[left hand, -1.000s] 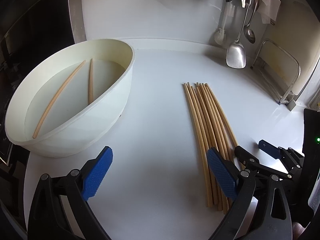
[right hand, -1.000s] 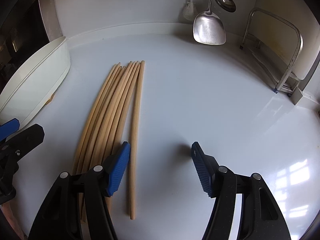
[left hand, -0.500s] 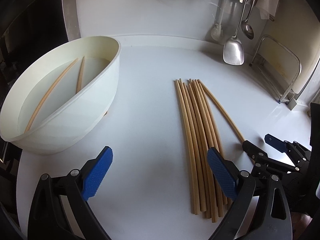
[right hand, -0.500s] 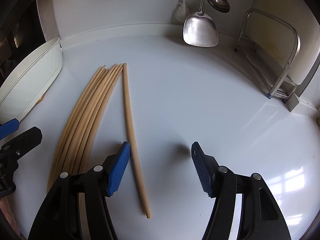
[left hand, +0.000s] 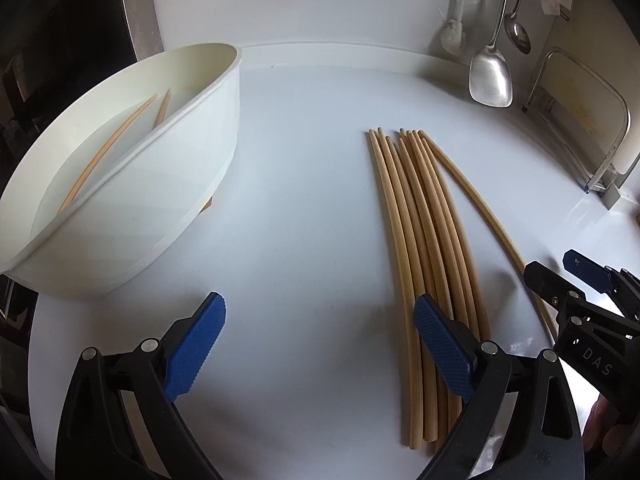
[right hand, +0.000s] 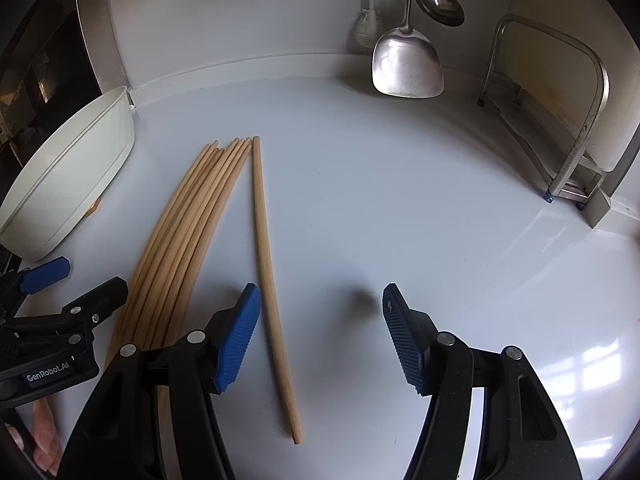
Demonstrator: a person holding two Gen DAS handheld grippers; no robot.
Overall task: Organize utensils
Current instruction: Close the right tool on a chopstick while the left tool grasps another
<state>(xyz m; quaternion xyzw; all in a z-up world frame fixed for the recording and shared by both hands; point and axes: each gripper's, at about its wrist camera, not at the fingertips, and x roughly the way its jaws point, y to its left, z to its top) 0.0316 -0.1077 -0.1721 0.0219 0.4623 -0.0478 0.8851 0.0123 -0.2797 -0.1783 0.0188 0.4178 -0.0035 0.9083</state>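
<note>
A glossy white countertop (left hand: 312, 208) is seen filling both views, with window reflections caught at lower right of the right wrist view. It is closed at the top of the frame by a white wall with a curved upstand; a steel edge strip and a dark area are seen at upper left. A steel spatula (right hand: 407, 65), a ladle (right hand: 439, 4) and a white brush (right hand: 367, 28) are hung on the wall at upper right. A metal rack (right hand: 576, 128) holding a pale board is stood at far right. A white bowl (left hand: 192, 184) is placed at left of the left wrist view, with two chopsticks in the bowl (left hand: 108, 156) lying inside. A bundle of chopsticks (left hand: 420, 232) is laid flat on the counter right of centre, tips toward the wall. One single chopstick (right hand: 269, 272) is set apart to the right of the bundle, nearly touching it at the far tips and splayed away nearer the camera. The left gripper (left hand: 320, 340) is held with its jaws spread wide and nothing between the pads; its right pad is over the near part of the bundle, contact cannot be told. The right gripper (right hand: 320, 336) is likewise spread wide and empty, with the single chopstick just inside its left pad. Fingers of a person's hand (right hand: 42, 436) are visible at lower left.
</note>
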